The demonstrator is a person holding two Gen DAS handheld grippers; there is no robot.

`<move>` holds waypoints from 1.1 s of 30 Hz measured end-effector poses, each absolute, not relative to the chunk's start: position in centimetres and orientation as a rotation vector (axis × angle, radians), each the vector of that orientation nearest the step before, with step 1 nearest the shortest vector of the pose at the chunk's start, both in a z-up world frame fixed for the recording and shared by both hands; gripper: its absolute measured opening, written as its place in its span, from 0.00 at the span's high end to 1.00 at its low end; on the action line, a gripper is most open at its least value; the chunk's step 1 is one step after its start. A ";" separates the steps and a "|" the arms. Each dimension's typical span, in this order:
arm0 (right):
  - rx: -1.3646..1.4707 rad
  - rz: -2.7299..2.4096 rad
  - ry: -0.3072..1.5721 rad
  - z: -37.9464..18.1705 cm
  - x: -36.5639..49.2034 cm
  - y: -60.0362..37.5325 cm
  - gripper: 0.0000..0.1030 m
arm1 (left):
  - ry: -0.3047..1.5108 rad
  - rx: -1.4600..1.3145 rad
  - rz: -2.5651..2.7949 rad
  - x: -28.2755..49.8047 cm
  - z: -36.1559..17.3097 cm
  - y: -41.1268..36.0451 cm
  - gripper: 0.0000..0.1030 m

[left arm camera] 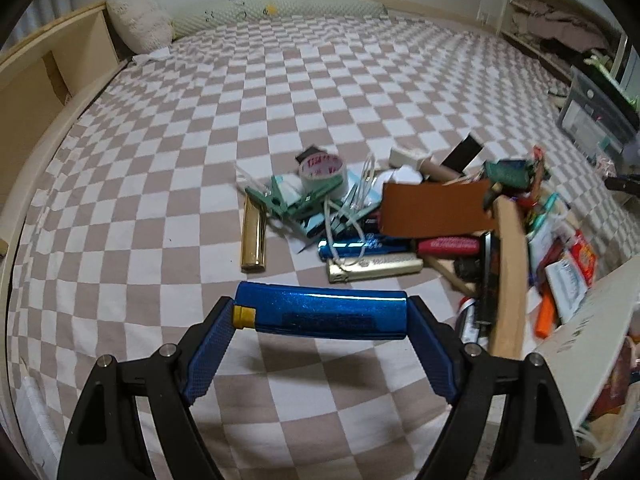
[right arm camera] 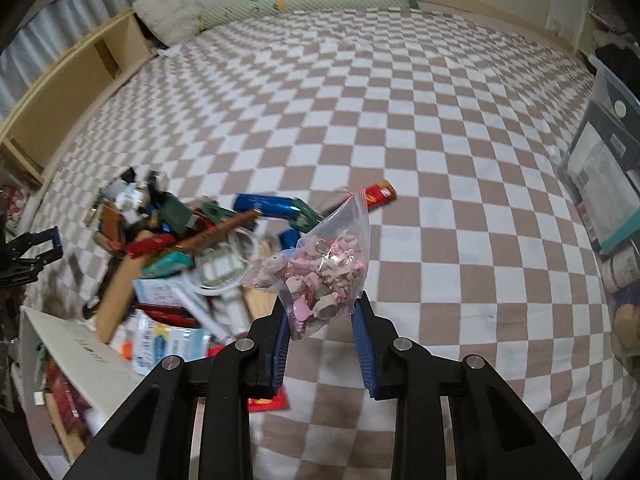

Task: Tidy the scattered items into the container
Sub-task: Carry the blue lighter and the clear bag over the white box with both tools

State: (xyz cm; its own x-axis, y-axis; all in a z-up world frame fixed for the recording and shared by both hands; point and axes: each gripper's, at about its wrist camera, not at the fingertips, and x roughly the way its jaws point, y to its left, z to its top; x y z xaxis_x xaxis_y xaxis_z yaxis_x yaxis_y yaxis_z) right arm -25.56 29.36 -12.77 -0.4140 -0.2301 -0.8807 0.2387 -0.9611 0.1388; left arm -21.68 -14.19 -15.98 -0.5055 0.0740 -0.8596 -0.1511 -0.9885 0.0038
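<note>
My left gripper point(left arm camera: 320, 314) is shut on a shiny blue tube point(left arm camera: 324, 312) with a yellow end, held crosswise end to end above the checkered bed sheet point(left arm camera: 280, 100). My right gripper point(right arm camera: 322, 306) is shut on a clear zip bag point(right arm camera: 320, 272) of pink and brown bits, which stands up above the fingers. The scattered pile lies ahead: a gold tube point(left arm camera: 253, 240), a tape roll point(left arm camera: 322, 172), green pegs point(left arm camera: 280, 200), a blue lighter point(left arm camera: 360, 246) and a gold lighter point(left arm camera: 376, 268). The wooden container point(left arm camera: 508, 272) point(right arm camera: 116, 300) holds several items.
A white cardboard flap point(left arm camera: 580, 344) point(right arm camera: 80, 344) juts in beside the container. A red tube point(right arm camera: 380, 194) lies alone on the sheet. Storage bins point(left arm camera: 596, 116) point(right arm camera: 604, 168) line the right side. A wooden shelf point(left arm camera: 48, 76) and a pillow point(left arm camera: 138, 20) stand at the far left.
</note>
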 end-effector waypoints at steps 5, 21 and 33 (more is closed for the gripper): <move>1.435 -2.426 -0.008 -10.6 -24.9 29.3 0.70 | 0.082 -1.435 2.629 -21.0 -14.0 -13.9 0.18; 1.265 -2.439 -0.044 -5.5 -21.1 28.0 0.70 | 0.091 -1.226 2.622 -17.4 -8.7 -10.0 0.18; 1.095 -2.393 -0.089 -1.2 -14.6 26.2 0.70 | 0.162 -1.077 2.558 -12.8 -4.7 -5.5 0.18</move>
State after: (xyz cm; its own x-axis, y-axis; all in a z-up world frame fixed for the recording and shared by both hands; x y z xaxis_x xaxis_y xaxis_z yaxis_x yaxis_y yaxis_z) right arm -14.55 26.20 -1.24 -0.5496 -0.4685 -0.6917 0.4161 -0.8715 0.2597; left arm -12.80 -5.50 -4.73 -0.6448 0.2817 -0.7106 -0.3691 -0.9288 -0.0332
